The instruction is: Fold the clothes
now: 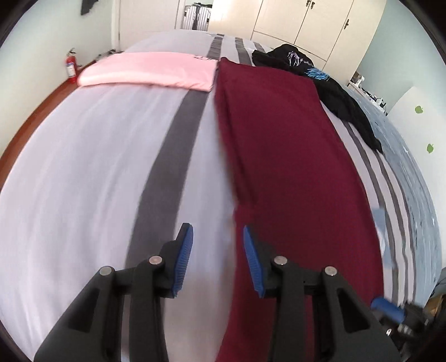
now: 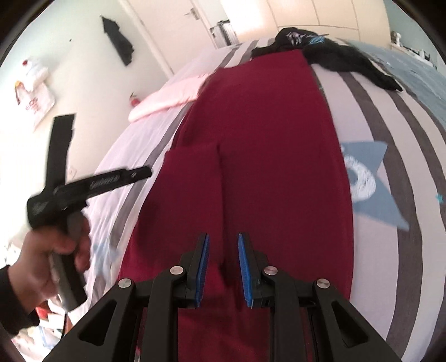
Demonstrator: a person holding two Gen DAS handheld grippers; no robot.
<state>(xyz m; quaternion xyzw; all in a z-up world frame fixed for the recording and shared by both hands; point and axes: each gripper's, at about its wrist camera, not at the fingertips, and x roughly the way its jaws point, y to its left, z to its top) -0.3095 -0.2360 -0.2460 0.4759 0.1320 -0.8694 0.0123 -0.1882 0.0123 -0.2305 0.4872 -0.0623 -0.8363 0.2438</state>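
Observation:
A dark red garment [image 1: 284, 156] lies in a long folded strip down the bed, also filling the middle of the right wrist view [image 2: 251, 167]. My left gripper [image 1: 218, 231] hovers open over the garment's left edge near its close end, nothing between its blue pads. My right gripper [image 2: 222, 239] is open above the garment's near end, over a lengthwise crease. The right gripper's blue pad [image 1: 388, 305] shows at the lower right of the left wrist view. In the right wrist view a hand [image 2: 53, 259] holds the left gripper's body [image 2: 92, 183] at the left.
A folded pink garment [image 1: 147, 71] lies at the bed's far left and a crumpled black garment [image 1: 320, 78] at the far right. The bedcover [image 1: 83, 167] is white with grey stripes. A red fire extinguisher [image 1: 71, 66] stands on the floor; wardrobes [image 1: 306, 22] are behind.

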